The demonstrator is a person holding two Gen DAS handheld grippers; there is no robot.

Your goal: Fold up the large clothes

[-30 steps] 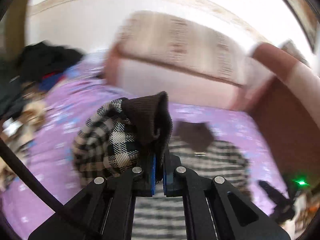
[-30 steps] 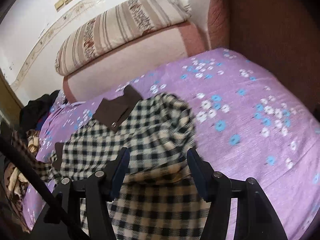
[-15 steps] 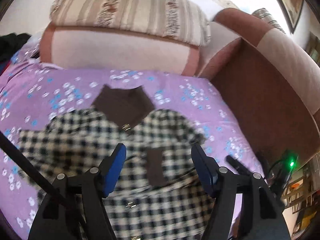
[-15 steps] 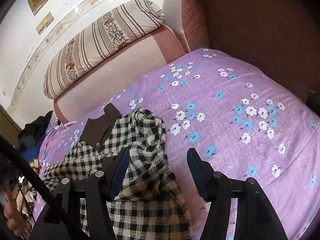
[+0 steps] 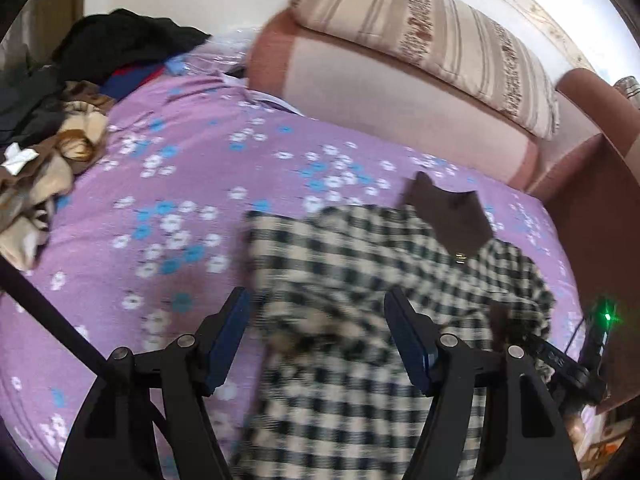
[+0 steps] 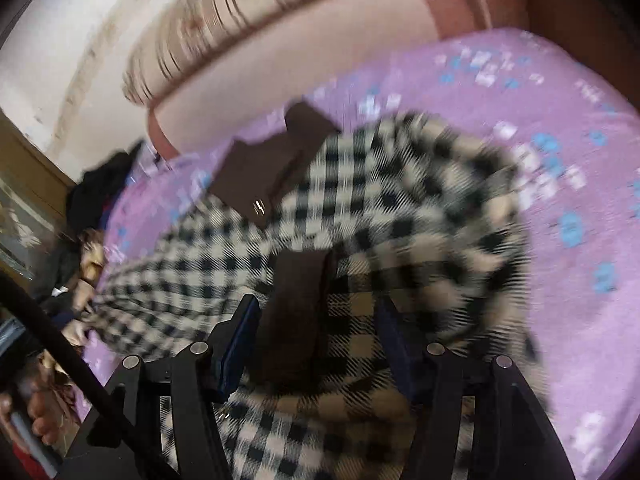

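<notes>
Left wrist view: both tools [image 5: 316, 340] [image 6: 316, 336] spread, empty, above checked coat [image 5: 360, 264].

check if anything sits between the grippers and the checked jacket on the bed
Nothing visible does. The checked jacket lies flat on the purple bedspread, directly under the open left gripper and open right gripper. The clothes pile sits well off to the side.

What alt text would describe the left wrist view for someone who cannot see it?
An open left gripper hangs over a black-and-cream checked garment with a brown collar, lying on a purple flowered bedspread. A clothes pile sits far left, a striped cushion behind.
</notes>
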